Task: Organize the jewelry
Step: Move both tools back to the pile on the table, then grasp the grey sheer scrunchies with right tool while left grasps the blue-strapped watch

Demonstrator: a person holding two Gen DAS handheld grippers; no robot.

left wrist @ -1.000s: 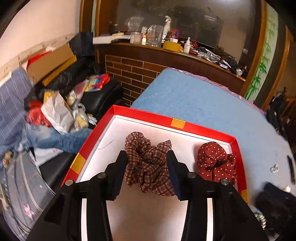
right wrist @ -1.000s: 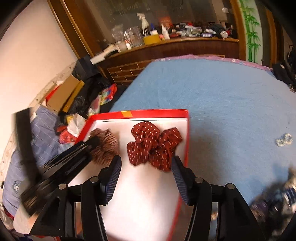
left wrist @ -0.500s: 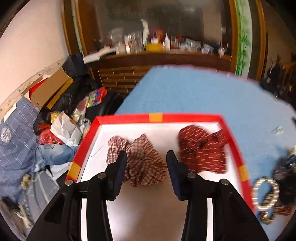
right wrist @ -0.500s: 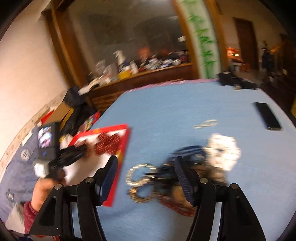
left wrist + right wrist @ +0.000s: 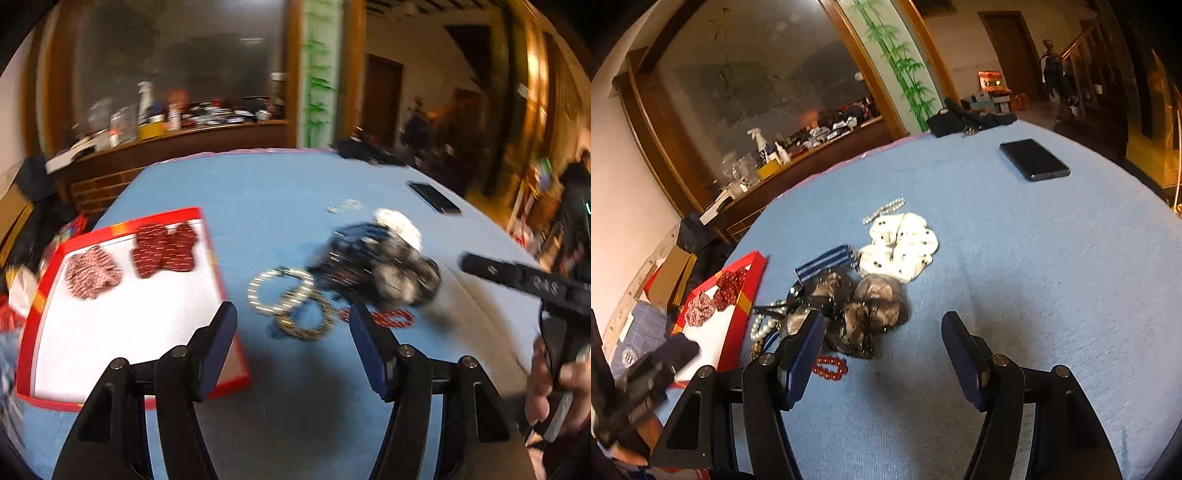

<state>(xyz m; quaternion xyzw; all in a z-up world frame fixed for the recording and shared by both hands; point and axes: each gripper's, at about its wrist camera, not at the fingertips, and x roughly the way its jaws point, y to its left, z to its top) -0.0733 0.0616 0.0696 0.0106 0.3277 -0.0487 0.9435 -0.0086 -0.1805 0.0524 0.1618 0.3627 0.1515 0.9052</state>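
Both our tools, left tool [image 5: 291,325] and right tool [image 5: 882,332], gape empty, so we might snag the tangled pile of beaded bracelets and fuzzy scrunchies [image 5: 849,306] at 11 o'clock and drag several off the blue cloth table [image 5: 1034,258].

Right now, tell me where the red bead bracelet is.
In the right wrist view the red bead bracelet lies on the blue cloth, just beyond the right gripper's left finger, beside the dark scrunchies.

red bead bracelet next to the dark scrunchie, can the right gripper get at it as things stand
Probably yes. The red bead bracelet lies flat on the blue cloth, uncovered, just beside the open right gripper. The dark scrunchie lies close behind it, so a careless grab might catch that too.
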